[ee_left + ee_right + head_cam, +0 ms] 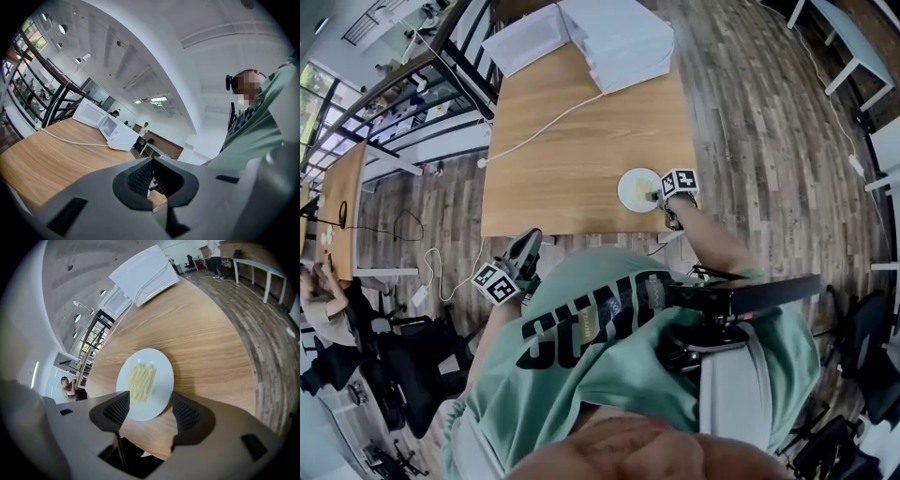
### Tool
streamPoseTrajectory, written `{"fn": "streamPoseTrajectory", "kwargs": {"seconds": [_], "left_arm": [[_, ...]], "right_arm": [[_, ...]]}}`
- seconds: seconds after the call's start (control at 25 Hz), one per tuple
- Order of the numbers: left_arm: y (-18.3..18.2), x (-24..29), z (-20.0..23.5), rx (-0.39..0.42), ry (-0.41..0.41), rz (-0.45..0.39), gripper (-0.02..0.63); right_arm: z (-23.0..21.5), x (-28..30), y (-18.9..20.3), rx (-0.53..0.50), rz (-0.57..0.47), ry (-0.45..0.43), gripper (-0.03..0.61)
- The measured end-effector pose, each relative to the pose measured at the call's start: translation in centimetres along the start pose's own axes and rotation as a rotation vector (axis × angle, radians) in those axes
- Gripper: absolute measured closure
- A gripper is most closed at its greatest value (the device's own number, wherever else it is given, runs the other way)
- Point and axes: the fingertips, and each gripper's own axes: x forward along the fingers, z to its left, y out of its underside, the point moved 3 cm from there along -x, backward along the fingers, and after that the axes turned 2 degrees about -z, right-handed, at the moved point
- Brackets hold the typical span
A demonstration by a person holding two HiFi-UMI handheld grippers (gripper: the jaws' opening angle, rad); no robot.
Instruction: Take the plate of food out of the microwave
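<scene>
A white plate (637, 189) of pale noodles (141, 380) rests on the wooden table (572, 141) near its front right edge. My right gripper (659, 197) is at the plate's near rim. In the right gripper view its jaws stand wide apart, my right gripper (150, 411) straddling the rim of the plate (157, 394) without pressing on it. My left gripper (528, 246) hangs off the table's front edge by the person's left side. In the left gripper view, my left gripper (152, 177) has its pads together on nothing. The white microwave (619, 37) stands at the table's far end.
A white cable (534, 136) runs from the microwave across the table and over its left edge. The microwave (143, 275) is far beyond the plate. Black chairs (384, 356) stand on the floor to the left. White tables (853, 37) are at the far right.
</scene>
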Motion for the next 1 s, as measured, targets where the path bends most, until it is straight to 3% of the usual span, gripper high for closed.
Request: {"fn": "streamPoseTrajectory", "kwargs": {"seconds": [0.36, 0.88, 1.0], "left_arm": [[-0.2, 1.0, 0.2, -0.003, 0.022, -0.003, 0.607], [-0.7, 3.6, 0.0, -0.001, 0.117, -0.007, 0.607], [-1.1, 4.4, -0.5, 0.010, 0.144, -0.007, 0.607]], "right_arm": [[-0.2, -2.1, -2.1, -0.139, -0.118, 0.066, 0.308], [1.6, -8.1, -1.6, -0.219, -0.311, -0.106, 0.312], [2.6, -10.5, -2.0, -0.260, -0.387, -0.133, 0.388]]}}
